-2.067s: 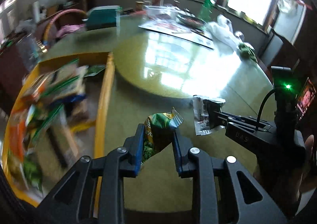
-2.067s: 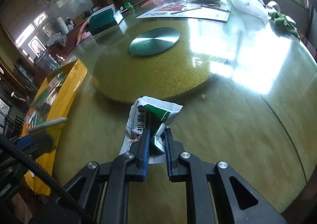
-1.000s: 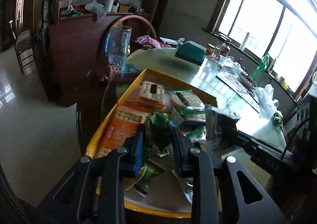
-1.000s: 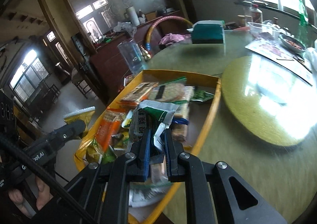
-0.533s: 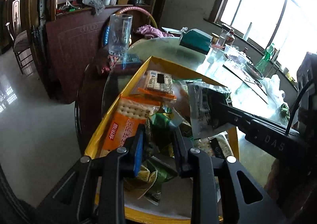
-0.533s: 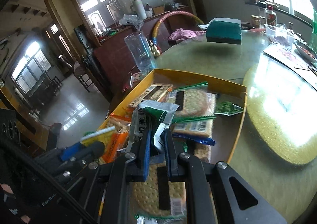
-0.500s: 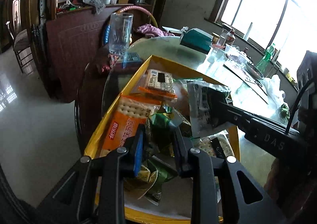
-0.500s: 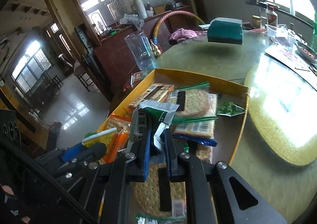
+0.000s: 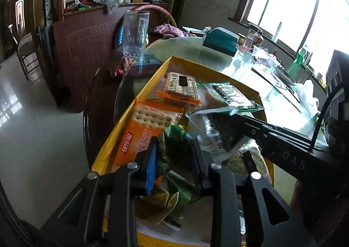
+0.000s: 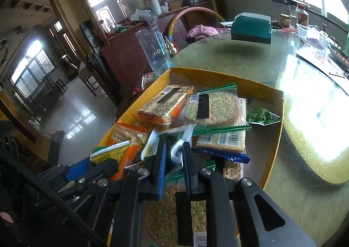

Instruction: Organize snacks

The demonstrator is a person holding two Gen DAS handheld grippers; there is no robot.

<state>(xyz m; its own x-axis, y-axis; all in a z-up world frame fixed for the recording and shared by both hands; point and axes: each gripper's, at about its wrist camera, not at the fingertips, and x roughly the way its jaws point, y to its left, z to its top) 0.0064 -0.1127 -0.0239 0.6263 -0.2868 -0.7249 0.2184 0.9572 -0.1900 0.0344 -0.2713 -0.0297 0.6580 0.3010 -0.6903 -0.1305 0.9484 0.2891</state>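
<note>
A yellow tray (image 9: pixel 122 124) (image 10: pixel 226 78) full of several snack packets sits at the table's edge. My left gripper (image 9: pixel 174 151) is shut on a green snack packet (image 9: pixel 176 137) just above the tray's near end. My right gripper (image 10: pixel 173 151) is shut on a white and green snack packet (image 10: pixel 176 148) (image 9: pixel 216 133) and holds it low over the tray's packets. The right gripper's body shows in the left wrist view (image 9: pixel 283 144), close beside the left one. An orange cracker pack (image 9: pixel 139 133) and round cracker packs (image 10: pixel 213 105) lie in the tray.
A clear plastic cup (image 10: pixel 152 48) stands beyond the tray's far corner. A teal box (image 10: pixel 250 28) sits on the round glass table (image 10: pixel 240 61). A lazy susan (image 10: pixel 316 129) lies to the right of the tray. Bottles and a food container (image 10: pixel 312 35) stand at the far side.
Both grippers swung from the table over to the tray with their packets. In the last half second both dropped lower toward the tray's packets; the right packet now looks tipped forward.
</note>
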